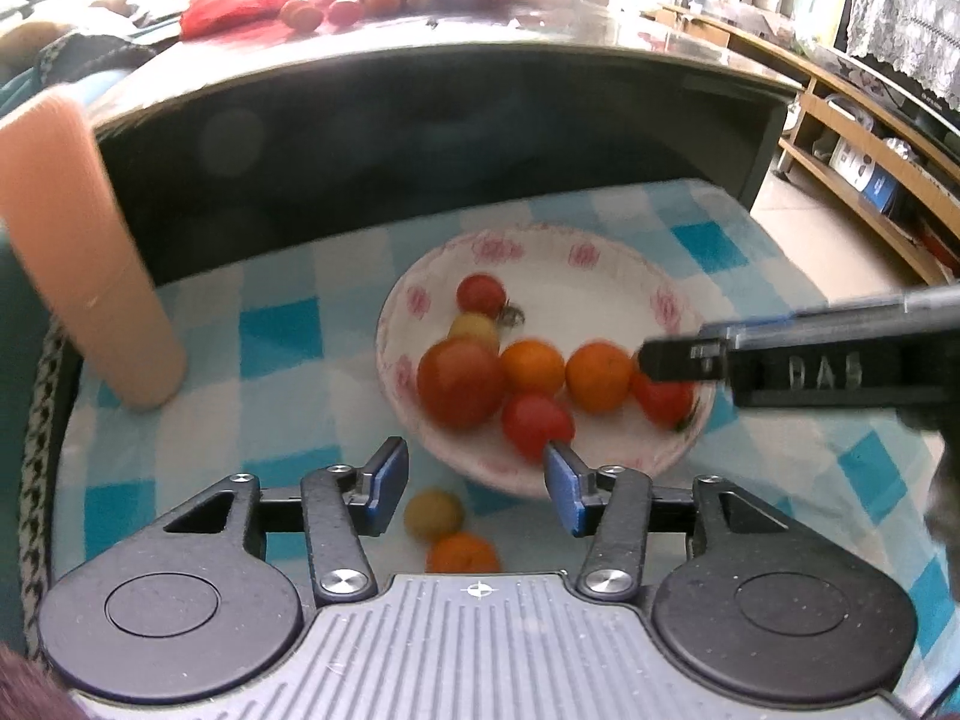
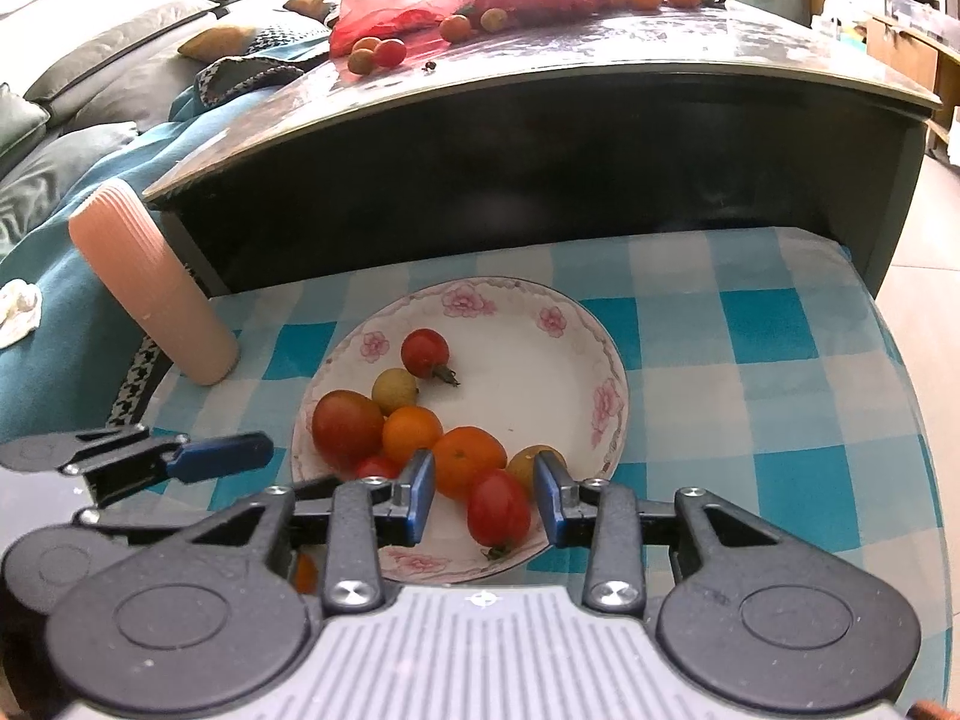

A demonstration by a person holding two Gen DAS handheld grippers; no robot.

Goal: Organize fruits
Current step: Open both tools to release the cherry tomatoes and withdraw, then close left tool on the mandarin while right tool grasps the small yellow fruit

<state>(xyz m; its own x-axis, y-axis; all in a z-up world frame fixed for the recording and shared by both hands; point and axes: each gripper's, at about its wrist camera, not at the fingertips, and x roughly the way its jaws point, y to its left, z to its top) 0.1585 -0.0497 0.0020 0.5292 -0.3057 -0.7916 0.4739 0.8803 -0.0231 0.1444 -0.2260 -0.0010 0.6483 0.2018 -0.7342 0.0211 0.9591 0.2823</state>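
Right wrist view: right claw [image 2: 485, 492] released over red tomato [image 2: 498, 507] in plate [image 2: 606, 360]; left claw [image 1: 474, 483] released.

Both the left gripper [image 1: 474, 483] and right gripper [image 2: 485, 495] hover low, fingers apparently spread wide.

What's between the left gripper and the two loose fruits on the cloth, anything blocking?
Nothing visible. The left gripper is open above the yellow fruit and orange fruit, which lie on the checked cloth just short of the plate. The right gripper is off over the plate's near side.
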